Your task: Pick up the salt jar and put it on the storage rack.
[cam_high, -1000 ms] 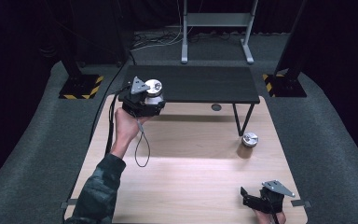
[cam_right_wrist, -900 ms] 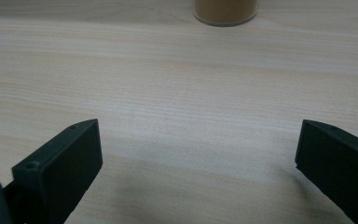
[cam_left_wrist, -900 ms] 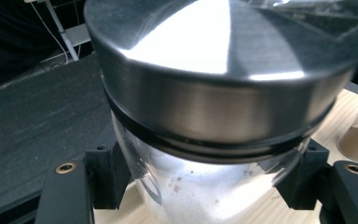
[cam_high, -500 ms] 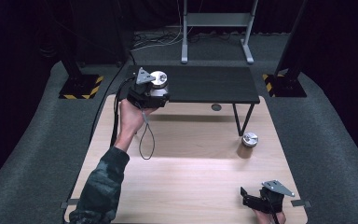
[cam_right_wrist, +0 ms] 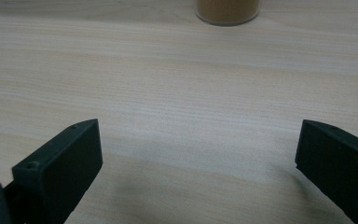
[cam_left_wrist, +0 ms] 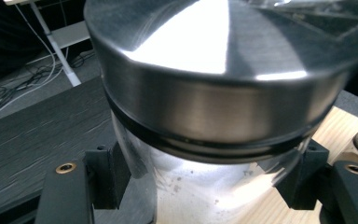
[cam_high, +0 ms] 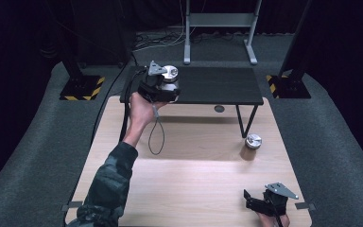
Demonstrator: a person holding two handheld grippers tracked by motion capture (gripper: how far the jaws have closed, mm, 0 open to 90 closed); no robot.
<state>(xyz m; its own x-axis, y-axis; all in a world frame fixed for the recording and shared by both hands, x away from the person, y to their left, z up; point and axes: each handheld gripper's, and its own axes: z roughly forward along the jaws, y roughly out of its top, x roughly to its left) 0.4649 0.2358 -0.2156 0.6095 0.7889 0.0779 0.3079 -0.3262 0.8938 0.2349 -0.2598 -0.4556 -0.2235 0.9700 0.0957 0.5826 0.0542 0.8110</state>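
Note:
A glass jar point(cam_high: 171, 75) with a wide metal lid and white powder inside hangs above the left end of a low black table point(cam_high: 217, 86). My left gripper point(cam_high: 169, 88) is shut on it. In the left gripper view the jar point(cam_left_wrist: 214, 93) looms close, and both jaws of the left gripper point(cam_left_wrist: 205, 184) press on the glass under the lid. My right gripper point(cam_high: 260, 201) rests near the front right corner of the wooden table point(cam_high: 194, 179). Seen in its own view, the right gripper point(cam_right_wrist: 198, 158) stands open with bare wood between the jaws.
A second metal-lidded jar point(cam_high: 252, 144) with brown contents stands on the wood at the right, its base showing ahead of the right gripper point(cam_right_wrist: 227, 10). A cable loop point(cam_high: 157, 137) hangs from the left gripper. Dark floor, stands and a metal frame point(cam_high: 220, 28) lie beyond.
The left hand has carried the white-powder jar up and to the right, from the table's left edge to over the black table. The right gripper has stayed still.

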